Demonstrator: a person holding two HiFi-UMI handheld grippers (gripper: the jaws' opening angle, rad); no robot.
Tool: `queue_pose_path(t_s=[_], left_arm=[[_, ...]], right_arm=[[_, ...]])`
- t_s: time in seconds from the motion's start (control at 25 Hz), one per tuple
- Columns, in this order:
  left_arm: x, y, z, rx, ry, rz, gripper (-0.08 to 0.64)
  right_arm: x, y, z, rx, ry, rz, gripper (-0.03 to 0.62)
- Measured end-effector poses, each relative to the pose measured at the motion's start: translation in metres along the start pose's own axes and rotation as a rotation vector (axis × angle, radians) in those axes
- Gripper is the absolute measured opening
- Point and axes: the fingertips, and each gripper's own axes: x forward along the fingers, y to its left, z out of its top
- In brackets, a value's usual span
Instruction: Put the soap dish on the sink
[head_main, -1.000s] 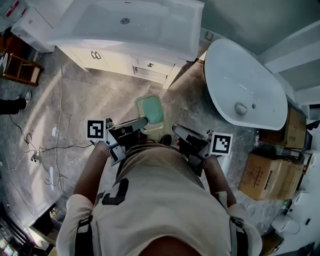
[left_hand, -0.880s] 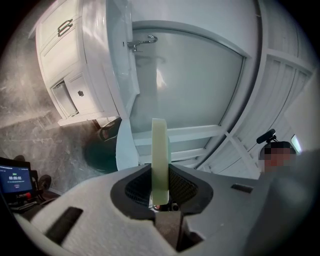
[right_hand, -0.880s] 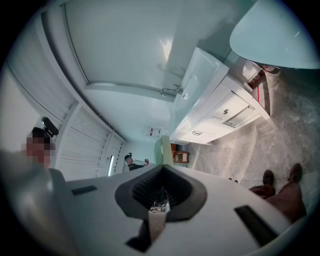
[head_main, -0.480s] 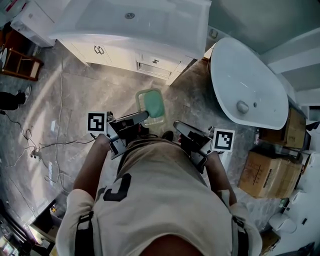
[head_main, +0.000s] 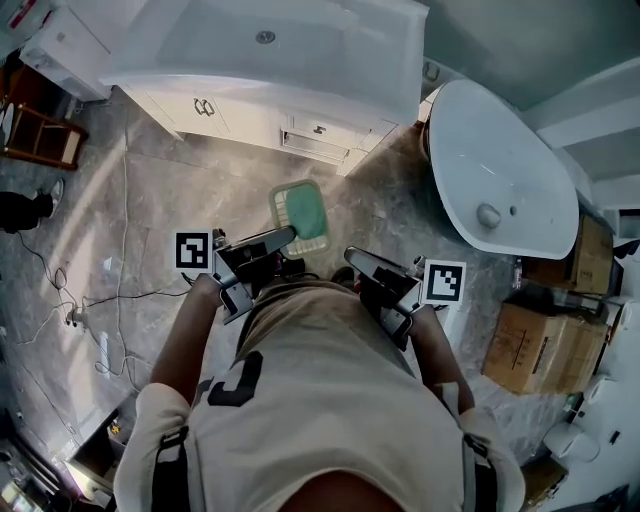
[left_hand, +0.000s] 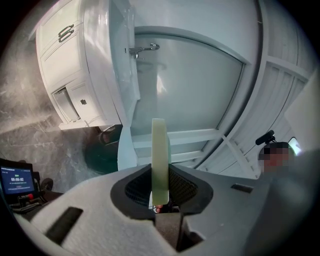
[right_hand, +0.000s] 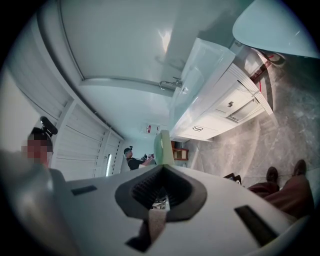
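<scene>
A pale green soap dish (head_main: 300, 212) with a darker green inside hangs over the floor, held at its near edge by my left gripper (head_main: 284, 239). In the left gripper view the dish (left_hand: 159, 160) stands on edge between the two pads, and that gripper (left_hand: 160, 172) is shut on it. My right gripper (head_main: 352, 257) is beside it to the right, apart from it; its jaws (right_hand: 161, 167) look shut with nothing between them, and the dish's edge (right_hand: 163, 145) shows just past their tips. The white sink (head_main: 390, 60) on its vanity lies ahead, its faucet (left_hand: 142, 49) in view.
A white bathtub (head_main: 500, 170) stands to the right of the vanity, with cardboard boxes (head_main: 545, 350) nearer on the right. Cables (head_main: 90, 300) trail over the grey floor at left, near a wooden stool (head_main: 40, 140). Another person (right_hand: 135, 160) stands far off.
Both grippers have edged slightly forward toward the vanity. The dish stays in the left gripper's hold.
</scene>
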Motion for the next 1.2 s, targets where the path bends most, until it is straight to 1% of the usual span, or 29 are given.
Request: queue_pose_path(t_s=[0.2,0.36,0.48,0.6,0.68,0.8,0.96,1.12,1.2], left_arm=[[0.007,-0.002,-0.002,-0.024,0.031,-0.032,0.081],[0.015,0.003,-0.007,-0.032,0.055,-0.024,0.081],[0.028,0.007,-0.006,-0.034,0.060,-0.003,0.081],[0.046,0.008,0.000,-0.027,0.043,0.003,0.081],[0.058,0.009,0.008,-0.022,0.025,0.006,0.081],[0.073,0.009,0.019,-0.020,-0.001,0.018,0.081],[0.089,0.005,0.029,-0.013,-0.041,0.021,0.081],[0.100,0.005,0.035,0.006,-0.065,0.046,0.081],[0.106,0.006,0.036,0.001,-0.083,0.055,0.081]], right_arm=[[0.006,-0.004,-0.001,0.039,-0.024,-0.017,0.011],[0.001,-0.011,0.002,0.071,-0.048,-0.032,0.011],[-0.007,-0.018,0.014,0.086,-0.063,-0.032,0.011],[-0.017,-0.026,0.035,0.102,-0.083,-0.024,0.011],[-0.019,-0.028,0.052,0.082,-0.071,-0.010,0.011],[-0.017,-0.027,0.073,0.028,-0.034,0.009,0.011],[-0.018,-0.023,0.096,-0.030,0.006,0.023,0.011],[-0.029,-0.029,0.117,-0.031,0.011,0.023,0.011],[-0.037,-0.036,0.125,-0.031,0.008,0.017,0.011]])
